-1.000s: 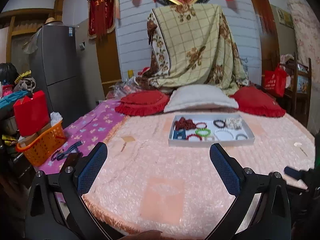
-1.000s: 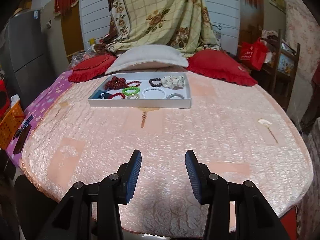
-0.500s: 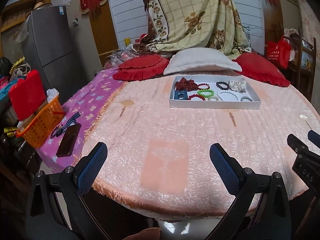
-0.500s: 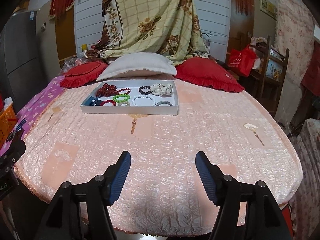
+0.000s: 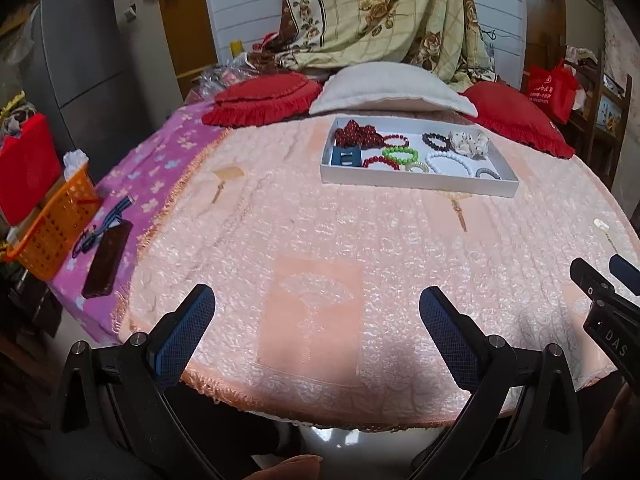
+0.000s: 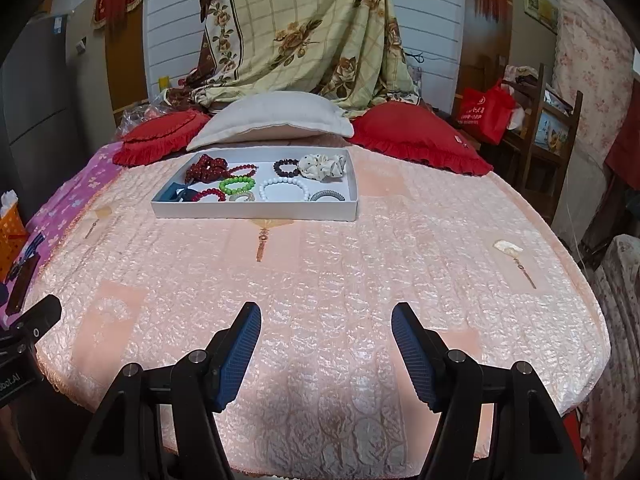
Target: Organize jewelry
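A white tray (image 5: 416, 182) sits on the pink quilted table at its far side. In it lie a dark red bead string (image 5: 354, 136), a green bracelet (image 5: 400, 155), a white bracelet (image 5: 448, 160), a cream scrunchie (image 5: 468, 144) and a blue clip (image 5: 347, 158). The right wrist view shows the same tray (image 6: 256, 212), green bracelet (image 6: 237, 185) and scrunchie (image 6: 322, 165). My left gripper (image 5: 316, 300) hangs open over the table's near edge, holding nothing. To its right, my right gripper (image 6: 326, 314) is open and empty above the cloth, well short of the tray.
Two red cushions (image 6: 416, 136) and a white pillow (image 6: 272, 118) lie behind the tray. A dark flat case (image 5: 107, 260) rests on the purple cloth at the left, next to an orange basket (image 5: 56, 224). A wooden chair (image 6: 552, 128) stands at the right.
The left gripper has sunk and tipped downward, so the table's near edge now shows. The right gripper's jaws have spread wider than a second ago.
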Demonstrator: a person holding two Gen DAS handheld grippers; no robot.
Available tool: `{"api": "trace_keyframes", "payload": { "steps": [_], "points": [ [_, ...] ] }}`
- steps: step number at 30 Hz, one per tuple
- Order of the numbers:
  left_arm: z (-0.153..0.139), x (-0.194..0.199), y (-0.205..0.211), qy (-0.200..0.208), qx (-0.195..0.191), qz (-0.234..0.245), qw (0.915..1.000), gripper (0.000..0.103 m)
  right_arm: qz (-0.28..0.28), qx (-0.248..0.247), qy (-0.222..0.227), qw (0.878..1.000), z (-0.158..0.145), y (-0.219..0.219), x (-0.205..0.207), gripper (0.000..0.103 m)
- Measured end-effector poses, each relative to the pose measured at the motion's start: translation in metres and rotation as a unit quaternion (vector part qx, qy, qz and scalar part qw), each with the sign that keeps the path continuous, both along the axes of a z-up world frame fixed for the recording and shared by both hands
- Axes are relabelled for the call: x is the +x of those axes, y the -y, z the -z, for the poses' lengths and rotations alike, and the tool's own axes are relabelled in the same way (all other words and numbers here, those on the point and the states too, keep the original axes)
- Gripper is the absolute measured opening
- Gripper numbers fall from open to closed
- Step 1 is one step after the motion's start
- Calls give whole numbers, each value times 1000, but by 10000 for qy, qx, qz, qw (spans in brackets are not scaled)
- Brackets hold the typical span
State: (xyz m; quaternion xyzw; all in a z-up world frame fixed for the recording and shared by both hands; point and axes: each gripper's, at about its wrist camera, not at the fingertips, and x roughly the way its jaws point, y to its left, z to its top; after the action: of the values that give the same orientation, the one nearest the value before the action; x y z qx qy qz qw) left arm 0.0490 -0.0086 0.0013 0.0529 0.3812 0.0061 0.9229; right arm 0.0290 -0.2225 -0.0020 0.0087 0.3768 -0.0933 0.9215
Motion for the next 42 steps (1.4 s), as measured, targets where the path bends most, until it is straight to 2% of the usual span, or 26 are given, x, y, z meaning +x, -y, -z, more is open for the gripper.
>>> {"api": "trace_keyframes", "payload": {
  "steps": [22, 42],
  "points": [
    [18, 13, 1, -316, -144, 133, 9993, 102, -4, -22, -391, 9992, 24, -3, 15, 66],
    [26, 11, 5, -387, -160, 227, 9989, 102, -16, -38, -390, 9992, 28, -9, 13, 66]
  ]
}}
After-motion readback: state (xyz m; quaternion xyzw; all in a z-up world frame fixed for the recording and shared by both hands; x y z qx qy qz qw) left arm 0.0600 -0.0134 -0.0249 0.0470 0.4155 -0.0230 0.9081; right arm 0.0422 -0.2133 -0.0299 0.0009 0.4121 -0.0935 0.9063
